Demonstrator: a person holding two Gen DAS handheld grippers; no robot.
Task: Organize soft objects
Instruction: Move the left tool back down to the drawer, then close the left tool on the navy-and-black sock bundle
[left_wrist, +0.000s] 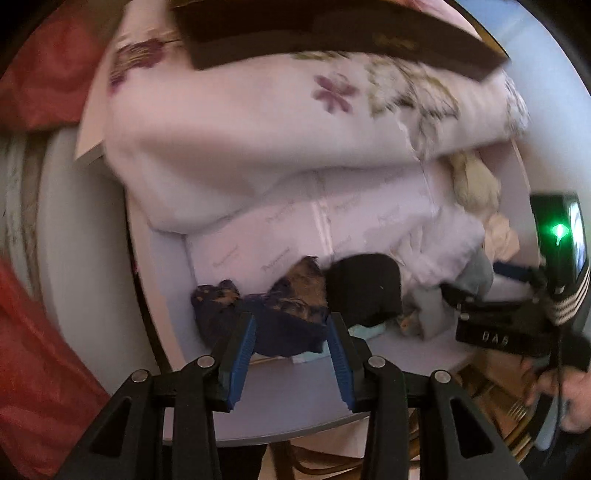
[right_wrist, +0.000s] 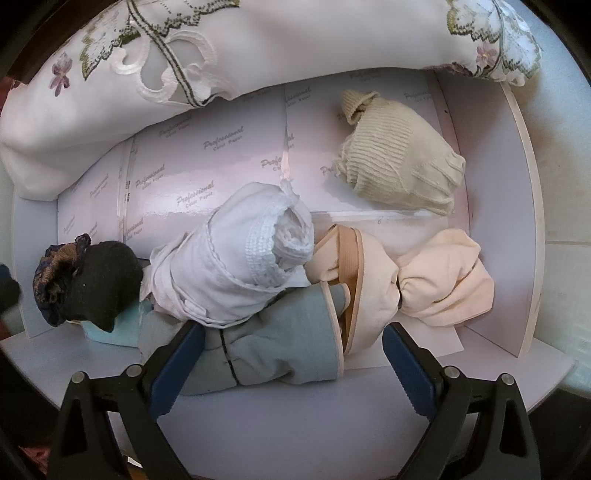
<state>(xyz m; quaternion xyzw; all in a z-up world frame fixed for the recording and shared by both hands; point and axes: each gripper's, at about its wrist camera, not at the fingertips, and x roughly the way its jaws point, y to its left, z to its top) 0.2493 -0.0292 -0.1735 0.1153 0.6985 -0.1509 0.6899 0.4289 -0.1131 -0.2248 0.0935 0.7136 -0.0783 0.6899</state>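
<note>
A shallow pale lilac tray (right_wrist: 491, 229), lined with sheets of printed pink paper, sits on the round grey desk (right_wrist: 258, 424) and holds rolled soft bundles side by side, which looks like a sorting layout with each roll given its own spot. At the tray's left end lie a dark navy and brown patterned fabric bundle (left_wrist: 273, 314) and a black sock ball (left_wrist: 364, 291), touching each other; further right sit a white lace-edged rolled cloth (right_wrist: 236, 258), a grey-blue rolled garment (right_wrist: 280, 347), a peach knotted garment (right_wrist: 424, 284) and, at the far right, a beige ribbed knit bundle (right_wrist: 399, 162). A folded white embroidered cloth with purple flowers (right_wrist: 184, 48) lies along the far edge, partly over the tray wall. The left tongs (left_wrist: 290, 354) point down over the navy patterned bundle, their blue pads partly spread with the cloth between them; whether the pads actually press it I cannot tell. The right tongs (right_wrist: 291, 369) stand spread wide on either side of the grey-blue roll, pinching nothing. The left view alone shows the dark brown flat box (left_wrist: 332, 33) resting on the embroidered cloth, the red fabric (left_wrist: 44, 70) off the desk, and the right device in a hand. The right view alone gives sharp detail of the beige and peach bundles, which are blurred slivers in the left.
</note>
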